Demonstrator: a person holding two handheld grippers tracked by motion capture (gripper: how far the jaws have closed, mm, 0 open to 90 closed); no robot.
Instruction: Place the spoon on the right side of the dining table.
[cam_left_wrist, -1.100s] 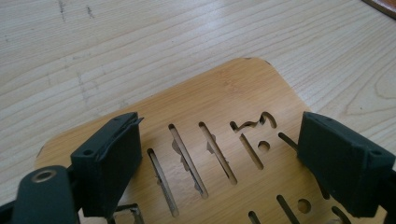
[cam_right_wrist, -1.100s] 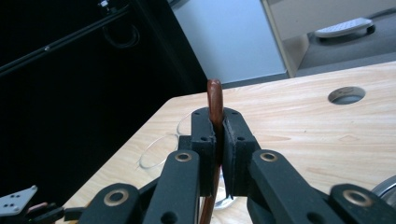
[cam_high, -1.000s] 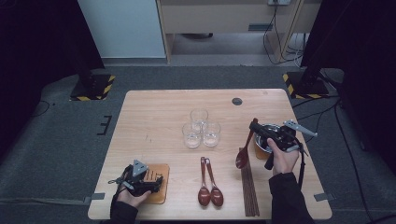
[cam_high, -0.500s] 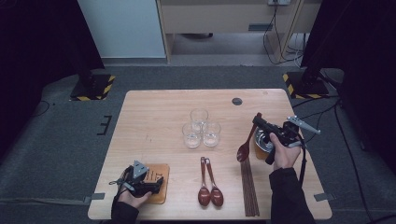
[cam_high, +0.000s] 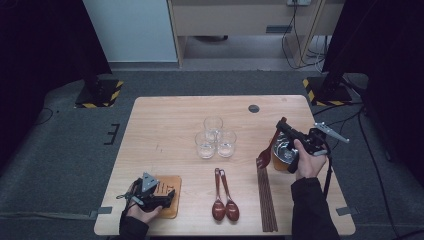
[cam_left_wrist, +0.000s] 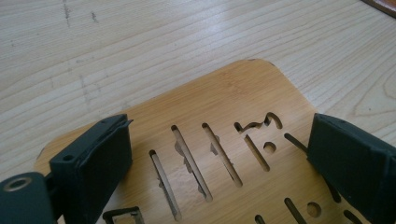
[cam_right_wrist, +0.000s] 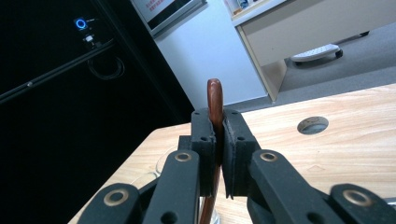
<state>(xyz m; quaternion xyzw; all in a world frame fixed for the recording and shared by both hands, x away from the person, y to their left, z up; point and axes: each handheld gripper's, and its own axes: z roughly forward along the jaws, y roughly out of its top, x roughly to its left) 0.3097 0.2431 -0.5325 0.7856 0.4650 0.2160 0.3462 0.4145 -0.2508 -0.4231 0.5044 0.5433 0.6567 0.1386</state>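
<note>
Right tongs (cam_high: 281, 123) pinch a wooden fork (cam_high: 265, 155) above bare tabletop (cam_high: 165, 125).

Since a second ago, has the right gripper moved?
Yes. The right gripper, shut on the wooden fork, has shifted toward the far edge, away from the chopsticks, which lie where they were.

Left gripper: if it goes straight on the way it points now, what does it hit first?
Probably the slotted bamboo board. The left gripper is open, tilted down over it, jaws straddling the cut-outs, so the board's face comes first, then the bare table beyond its far edge. Depth is unclear; whether the jaws already touch it I cannot tell.
</note>
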